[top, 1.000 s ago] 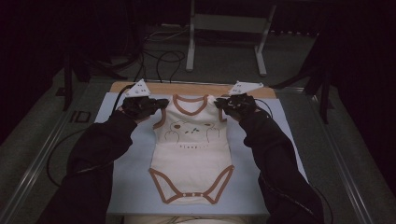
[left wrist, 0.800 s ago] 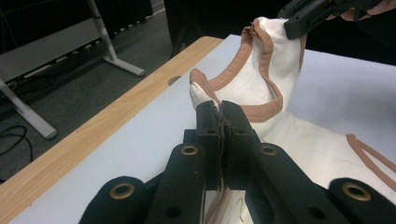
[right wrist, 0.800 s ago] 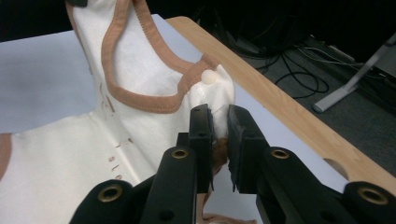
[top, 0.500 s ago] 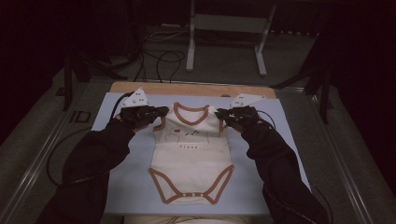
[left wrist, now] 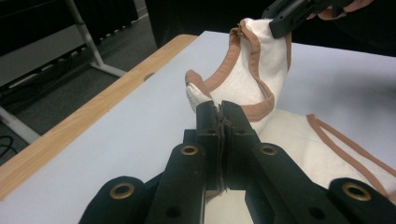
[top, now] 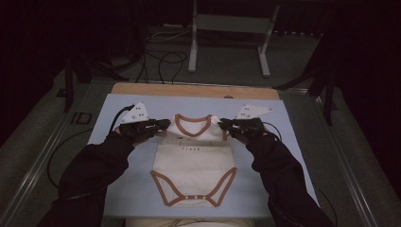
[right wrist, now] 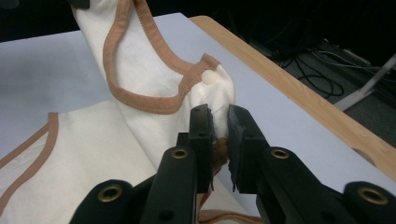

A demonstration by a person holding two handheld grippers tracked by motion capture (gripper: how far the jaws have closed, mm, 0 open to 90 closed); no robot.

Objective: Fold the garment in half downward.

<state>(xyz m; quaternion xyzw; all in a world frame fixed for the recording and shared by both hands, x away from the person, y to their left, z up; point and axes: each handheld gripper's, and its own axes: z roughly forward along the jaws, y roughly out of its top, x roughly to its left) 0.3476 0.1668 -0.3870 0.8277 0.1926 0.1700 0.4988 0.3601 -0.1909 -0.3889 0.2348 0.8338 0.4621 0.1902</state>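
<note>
The cream bodysuit [top: 195,163] with brown trim lies on the pale blue table [top: 293,156], its top end lifted. The left gripper [top: 163,124] is clamped on one shoulder, the right gripper [top: 222,124] on the other, with the neckline stretched between them.

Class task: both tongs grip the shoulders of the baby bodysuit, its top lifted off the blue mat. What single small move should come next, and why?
Probably carry both shoulders toward the leg end. The left tongs and right tongs each pinch a shoulder of the bodysuit, its top raised and its lower half flat on the mat.
</note>
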